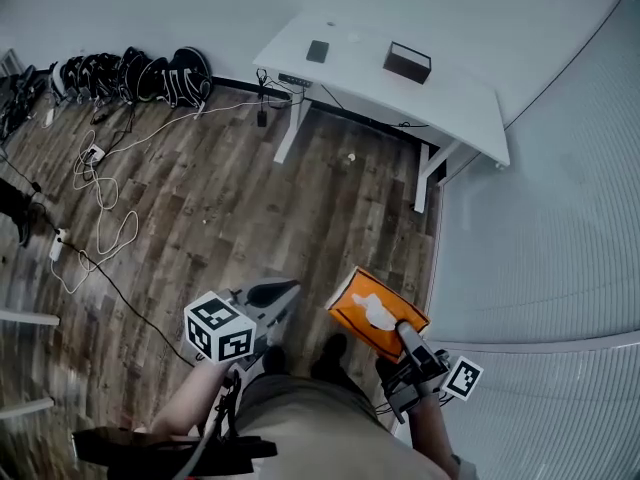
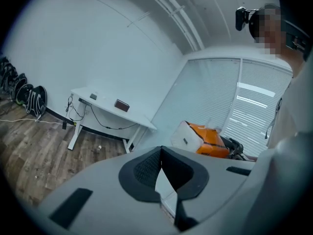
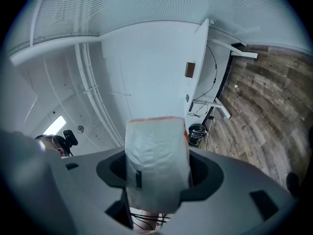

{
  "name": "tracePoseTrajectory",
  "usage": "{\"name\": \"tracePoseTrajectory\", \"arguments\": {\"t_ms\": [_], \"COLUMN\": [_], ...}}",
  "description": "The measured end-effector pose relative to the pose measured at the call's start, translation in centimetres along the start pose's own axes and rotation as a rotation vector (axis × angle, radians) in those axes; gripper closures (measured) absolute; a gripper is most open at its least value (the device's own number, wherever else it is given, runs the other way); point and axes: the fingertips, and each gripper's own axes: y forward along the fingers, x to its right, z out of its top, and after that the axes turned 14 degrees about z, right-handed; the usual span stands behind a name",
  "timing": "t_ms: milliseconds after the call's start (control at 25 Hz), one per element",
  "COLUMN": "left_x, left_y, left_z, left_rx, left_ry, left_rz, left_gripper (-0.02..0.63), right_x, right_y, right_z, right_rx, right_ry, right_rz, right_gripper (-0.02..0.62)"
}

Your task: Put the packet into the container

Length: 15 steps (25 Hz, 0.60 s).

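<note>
Left gripper (image 1: 283, 292) at near left: jaws closed tip to tip, nothing between them. Just right of it is the orange-and-white packet (image 1: 375, 311), its near end clamped in the right gripper (image 1: 402, 336). Container (image 1: 407, 62) — dark box on the far white desk (image 1: 460, 103), well apart from the packet.

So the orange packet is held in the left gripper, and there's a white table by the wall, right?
Not the left: the packet is held in the right gripper, between its jaws, as the right gripper view shows. The white table by the wall is as you say.
</note>
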Motion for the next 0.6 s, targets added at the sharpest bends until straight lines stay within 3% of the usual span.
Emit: {"name": "tracePoseTrajectory", "arguments": {"t_ms": [320,600], "left_x": [2.0,7.6], "left_y": [8.7,17.3], "left_z": [5.4,9.0], "left_rx": [0.069,0.113], "left_ry": [0.111,0.141], "left_rz": [0.12,0.116], "left_gripper": [0.594,0.594], "right_x": [1.6,1.4], "right_y": [-0.5,-1.9], "right_z": [10.3,19.8], "right_rx": [0.013,-0.036], "right_ry": [0.01,-0.023], "right_rz": [0.069,0.132], "right_gripper": [0.331,0.331]}}
